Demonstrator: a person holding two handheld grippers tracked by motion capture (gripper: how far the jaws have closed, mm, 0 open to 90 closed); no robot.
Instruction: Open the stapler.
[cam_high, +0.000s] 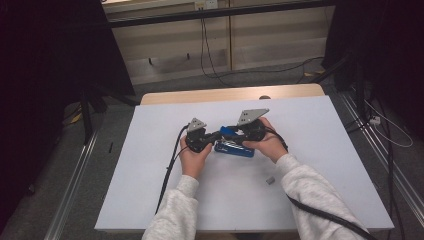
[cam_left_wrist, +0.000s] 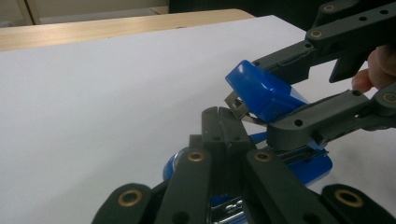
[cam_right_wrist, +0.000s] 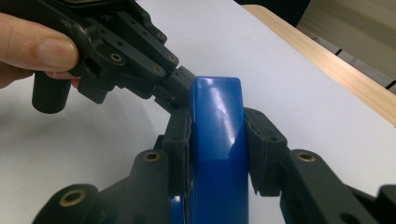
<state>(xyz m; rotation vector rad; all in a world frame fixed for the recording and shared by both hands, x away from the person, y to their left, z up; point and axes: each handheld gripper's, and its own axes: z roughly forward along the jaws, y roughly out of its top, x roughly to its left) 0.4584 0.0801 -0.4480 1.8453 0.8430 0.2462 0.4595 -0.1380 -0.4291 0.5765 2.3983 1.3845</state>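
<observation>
The right hand-held gripper (cam_right_wrist: 217, 140) clamps the lifted top of the blue stapler (cam_high: 234, 148) at the middle of the white worktop (cam_high: 150, 200), likely baring the staple channel; the left hand-held gripper (cam_left_wrist: 219, 122), jaws fully together, noses in beneath it

Your right gripper (cam_right_wrist: 217, 149) has its 2 black jaws closed on the sides of the blue stapler top (cam_right_wrist: 215, 140), which runs straight up between them. Just left of the stapler top, the left gripper (cam_right_wrist: 180, 88) comes in from the upper left, its tip touching the blue edge. Your left hand (cam_right_wrist: 32, 51) grips it there. The white table (cam_right_wrist: 289, 74) lies behind the stapler top.
</observation>
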